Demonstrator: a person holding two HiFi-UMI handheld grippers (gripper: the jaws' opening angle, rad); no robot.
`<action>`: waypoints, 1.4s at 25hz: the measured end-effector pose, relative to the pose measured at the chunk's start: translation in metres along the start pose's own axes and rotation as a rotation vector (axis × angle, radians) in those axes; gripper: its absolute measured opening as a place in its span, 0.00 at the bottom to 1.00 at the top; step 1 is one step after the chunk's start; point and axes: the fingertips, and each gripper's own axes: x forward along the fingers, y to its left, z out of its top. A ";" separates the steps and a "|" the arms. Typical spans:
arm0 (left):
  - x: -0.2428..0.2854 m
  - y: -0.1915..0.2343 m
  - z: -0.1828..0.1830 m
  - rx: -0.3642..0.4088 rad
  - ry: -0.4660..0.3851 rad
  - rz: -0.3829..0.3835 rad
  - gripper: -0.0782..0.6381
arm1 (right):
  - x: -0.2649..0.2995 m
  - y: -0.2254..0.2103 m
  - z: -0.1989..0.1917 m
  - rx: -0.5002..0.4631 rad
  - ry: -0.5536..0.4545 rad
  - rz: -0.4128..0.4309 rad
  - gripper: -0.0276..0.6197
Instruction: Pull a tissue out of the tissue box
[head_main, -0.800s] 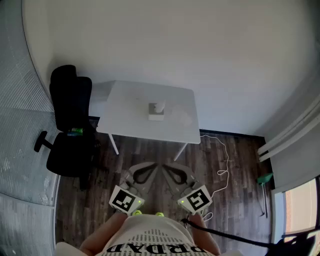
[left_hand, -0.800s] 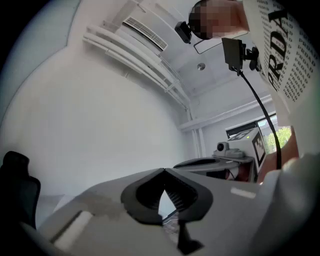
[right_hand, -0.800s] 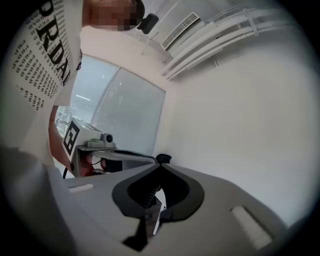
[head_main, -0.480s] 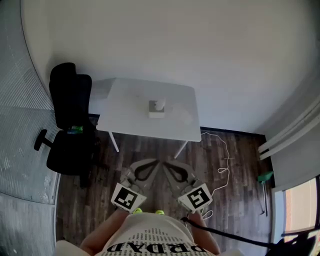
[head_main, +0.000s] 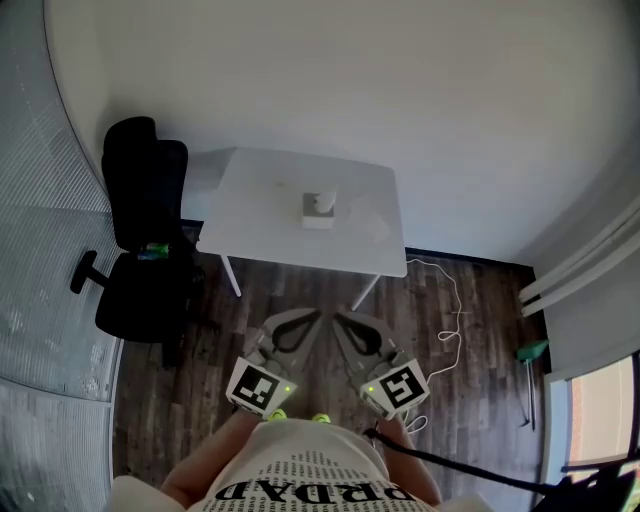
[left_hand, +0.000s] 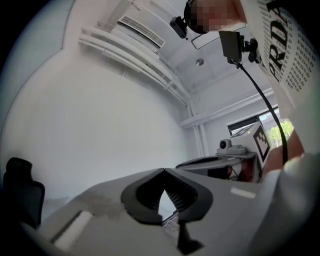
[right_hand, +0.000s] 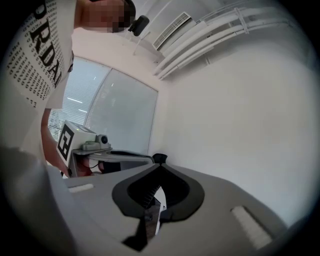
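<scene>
Head view: box sits near the middle of the table, with a white tissue poking from its top. Chair at the table's left end. Left gripper and right gripper are held low over the floor, close to the person, tips angled toward each other, well apart from the box.

Left gripper view: jaws meet at the tips, nothing between them. The right gripper shows alongside.

Right gripper view: jaws closed tip to tip, empty.
</scene>
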 end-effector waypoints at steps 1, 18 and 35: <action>-0.001 0.000 0.000 -0.005 0.001 0.000 0.11 | 0.001 0.000 0.000 0.000 0.000 -0.002 0.06; -0.037 0.007 -0.005 -0.028 -0.002 -0.046 0.11 | 0.011 0.035 -0.013 0.025 0.035 -0.055 0.06; -0.015 0.023 -0.025 -0.057 0.023 -0.040 0.11 | 0.031 0.013 -0.024 0.033 0.071 -0.027 0.06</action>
